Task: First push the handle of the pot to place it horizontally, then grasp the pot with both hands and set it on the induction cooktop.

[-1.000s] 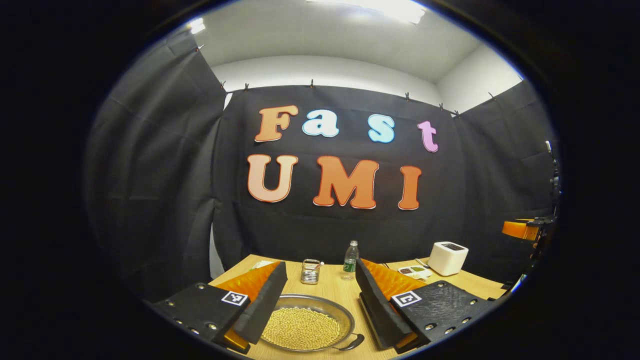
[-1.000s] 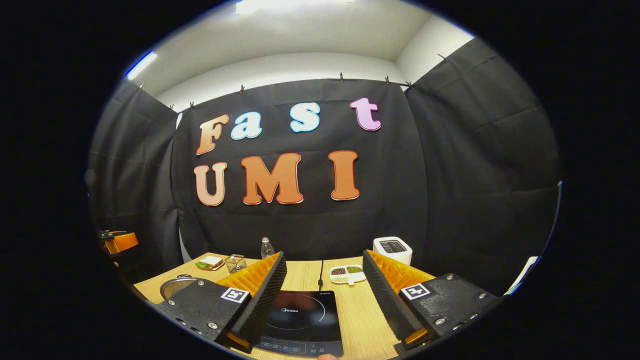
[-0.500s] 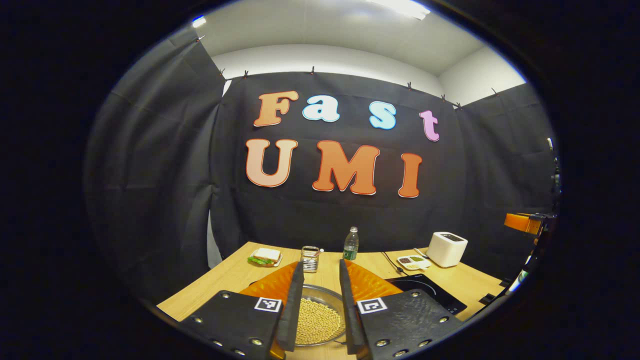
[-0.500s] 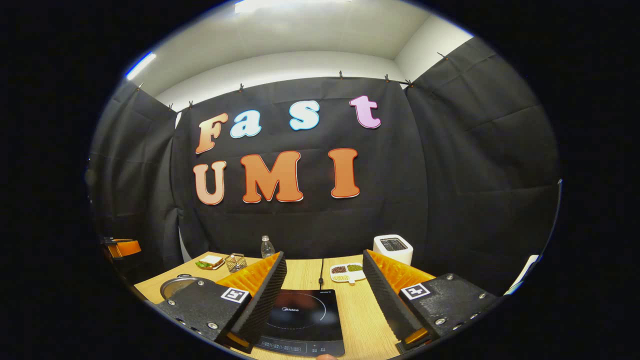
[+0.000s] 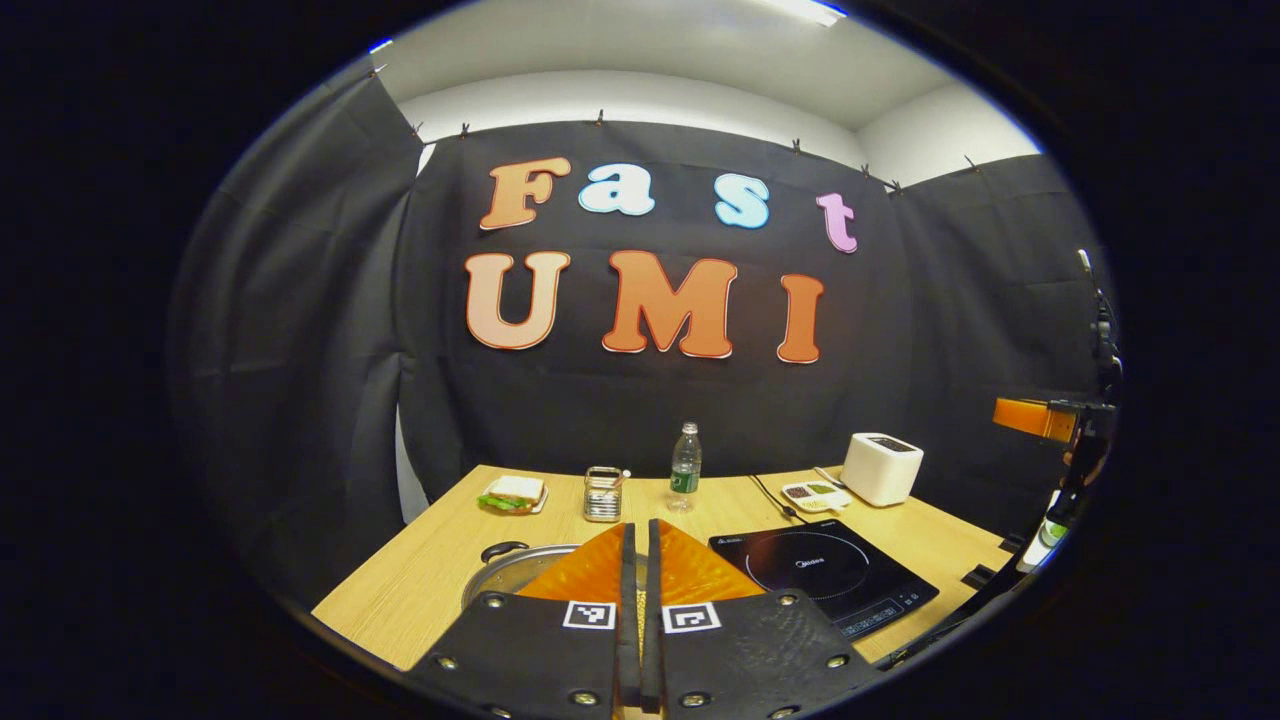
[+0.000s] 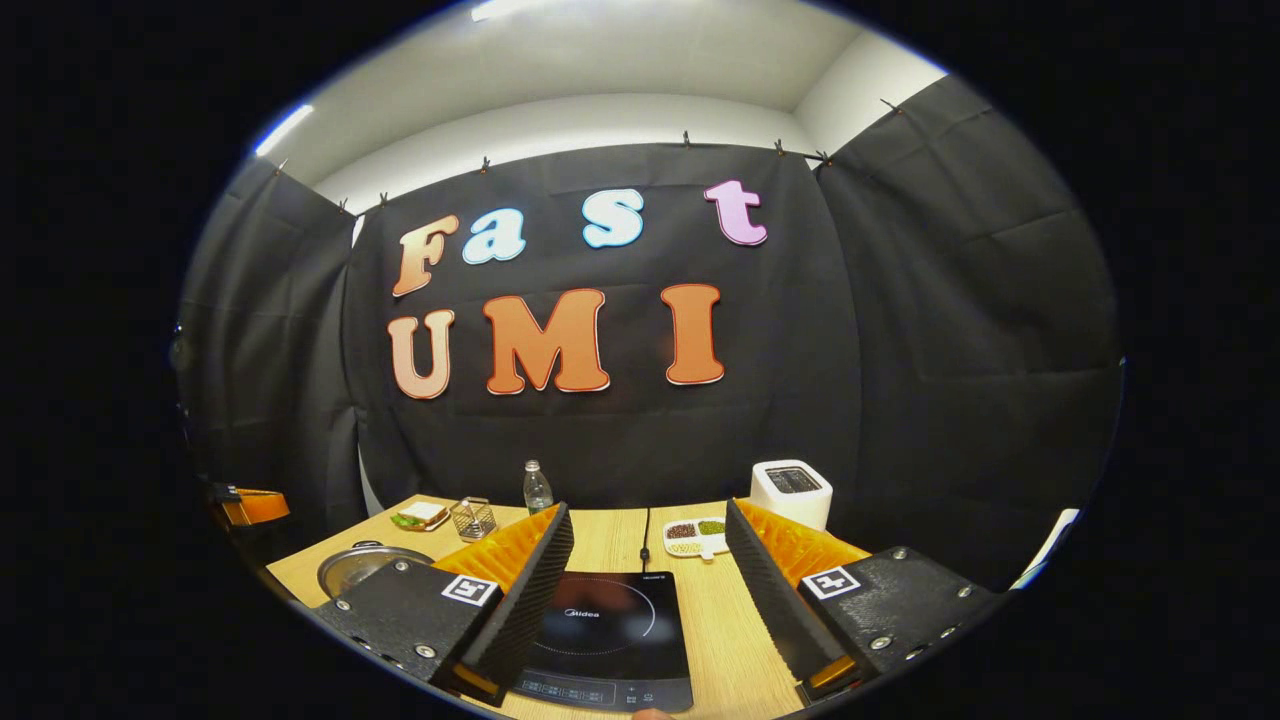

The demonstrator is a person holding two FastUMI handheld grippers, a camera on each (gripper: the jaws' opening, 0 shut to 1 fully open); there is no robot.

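Note:
A metal pot [image 5: 505,572] sits on the wooden table [image 5: 430,570], one black loop handle [image 5: 503,548] at its far left rim. Most of the pot is hidden behind my left gripper [image 5: 637,528], whose fingers are shut together with nothing seen between them. The black induction cooktop [image 5: 820,575] lies to the pot's right. In the right gripper view my right gripper [image 6: 648,518] hangs open above the cooktop [image 6: 605,630], and the pot [image 6: 358,566] lies off to its left. The left gripper [image 6: 250,506] shows at the far left edge there.
Along the back of the table stand a sandwich on a plate [image 5: 513,493], a wire holder [image 5: 602,494], a water bottle [image 5: 685,467], a small divided dish [image 5: 815,492] and a white toaster [image 5: 882,468]. A cable [image 6: 643,535] runs back from the cooktop.
My left gripper went from wide open to shut and drew back from the pot, so the beans inside are now hidden. The right gripper has barely moved.

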